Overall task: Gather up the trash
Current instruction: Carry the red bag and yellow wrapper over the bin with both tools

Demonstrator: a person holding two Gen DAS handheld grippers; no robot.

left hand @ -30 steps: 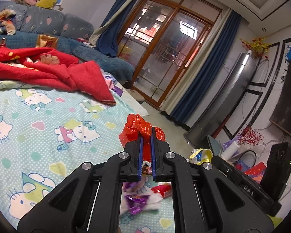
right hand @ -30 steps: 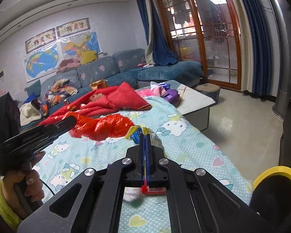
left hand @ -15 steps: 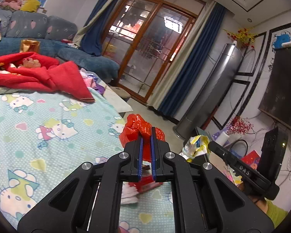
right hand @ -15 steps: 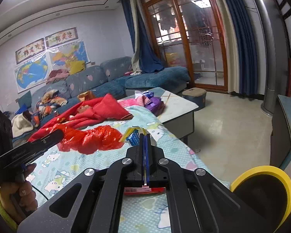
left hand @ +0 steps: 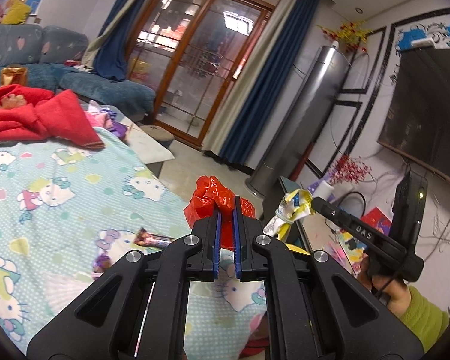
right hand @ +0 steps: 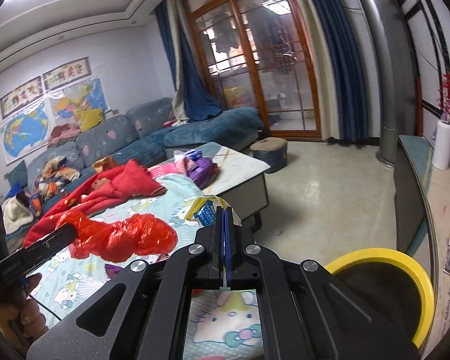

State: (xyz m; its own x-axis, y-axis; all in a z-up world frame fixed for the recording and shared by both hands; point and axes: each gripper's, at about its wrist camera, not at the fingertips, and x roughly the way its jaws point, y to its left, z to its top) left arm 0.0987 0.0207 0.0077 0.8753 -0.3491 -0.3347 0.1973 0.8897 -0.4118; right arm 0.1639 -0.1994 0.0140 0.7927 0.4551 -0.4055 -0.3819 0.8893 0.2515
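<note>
Both grippers swung past the bed edge (right hand: 225,201) — floor (right hand: 330,186) open.

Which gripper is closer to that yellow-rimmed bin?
Right. The right gripper, shut on a yellow-and-blue wrapper, has the yellow-rimmed bin just beside it; the left gripper, clamping the red bag, is further away.

Red plastic bag (left hand: 217,201), yellow-white-blue wrapper (right hand: 205,211), aqua cartoon-cat sheet (left hand: 60,210), red blanket (left hand: 42,117), yellow-rimmed black bin (right hand: 384,258), blue curtains (right hand: 342,69).
</note>
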